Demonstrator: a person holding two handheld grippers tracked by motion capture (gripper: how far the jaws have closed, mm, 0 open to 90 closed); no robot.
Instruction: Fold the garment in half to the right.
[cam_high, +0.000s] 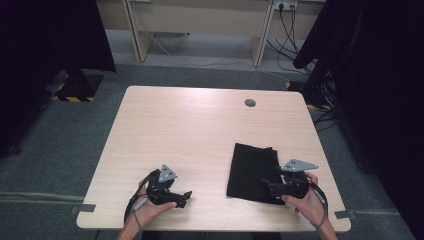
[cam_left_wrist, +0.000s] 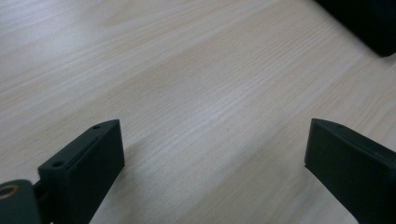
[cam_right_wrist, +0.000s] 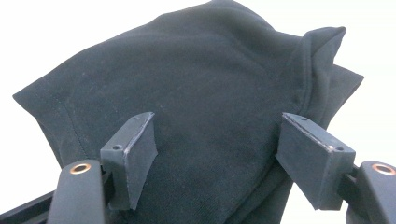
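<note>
Black cloth (cam_high: 252, 172), folded into a rough rectangle, lies flat on the pale wooden worktop (cam_high: 200, 130) at about four o'clock from the worktop's middle, near its right edge. The right gripper (cam_high: 265, 184) sits at the cloth's near right corner, pointing toward nine o'clock across the fabric. In the right gripper view its fingers (cam_right_wrist: 135, 154) stand well apart over the cloth (cam_right_wrist: 196, 93), with fabric spread between and below them but no pad pressing on it, so nothing is gripped. The left gripper (cam_high: 186, 196) rests at about seven o'clock on the worktop, well apart from the cloth, pointing toward three o'clock. Its fingers (cam_left_wrist: 88, 163) are spread wide over bare wood (cam_left_wrist: 196, 93) and hold nothing; a dark corner of the cloth (cam_left_wrist: 369, 23) shows at two o'clock in the left gripper view.
</note>
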